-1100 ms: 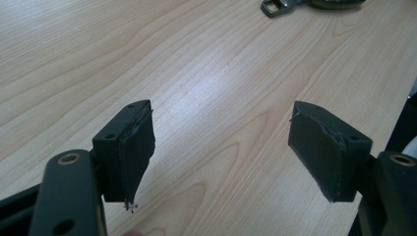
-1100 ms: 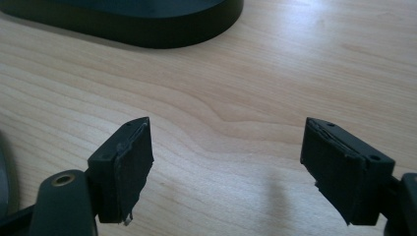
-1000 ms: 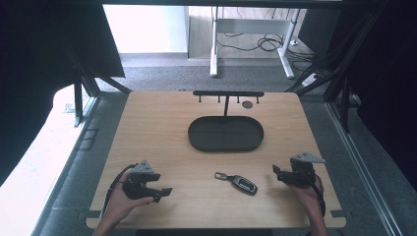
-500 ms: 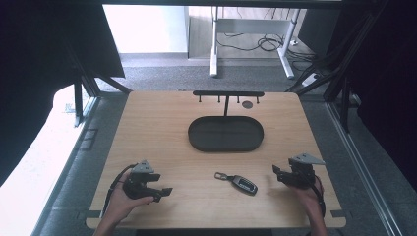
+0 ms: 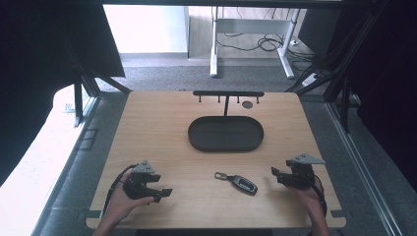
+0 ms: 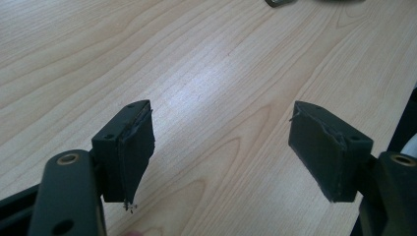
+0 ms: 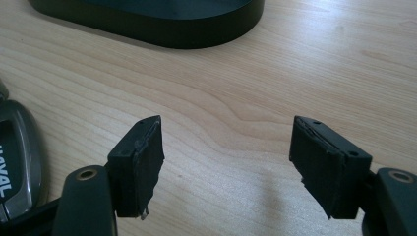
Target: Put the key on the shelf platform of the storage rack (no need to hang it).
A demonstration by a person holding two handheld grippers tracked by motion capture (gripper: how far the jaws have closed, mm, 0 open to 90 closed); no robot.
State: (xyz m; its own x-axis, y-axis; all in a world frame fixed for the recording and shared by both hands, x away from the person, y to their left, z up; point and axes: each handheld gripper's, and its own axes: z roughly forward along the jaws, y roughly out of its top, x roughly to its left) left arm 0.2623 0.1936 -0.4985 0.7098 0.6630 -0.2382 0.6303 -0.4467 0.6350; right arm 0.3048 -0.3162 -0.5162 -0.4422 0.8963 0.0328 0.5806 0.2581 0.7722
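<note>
The left claw rests low at the near left of the tabletop, held in the person's left hand, its jaws spread wide with nothing but bare wood between them; in the left gripper view the same claw shows worn, frayed pads above pale grain. The right claw sits at the near right in the right hand, likewise released, a grey three-cornered plate on top of it; in the right gripper view its jaws stand apart over empty wood. Between the two claws, nearer the right one but clear of both, lies a car key fob with a metal ring end, flat on the wood; its grey edge shows at the left of the right gripper view. Farther out, mid-table, is a dark oval tray, and behind it a low black rack with small pegs, a small round disc beside its post. The tabletop is light wood-grain laminate. Beyond it lie grey carpet, a white desk frame with cables on the floor, and black frame struts and dark curtains at both sides.
</note>
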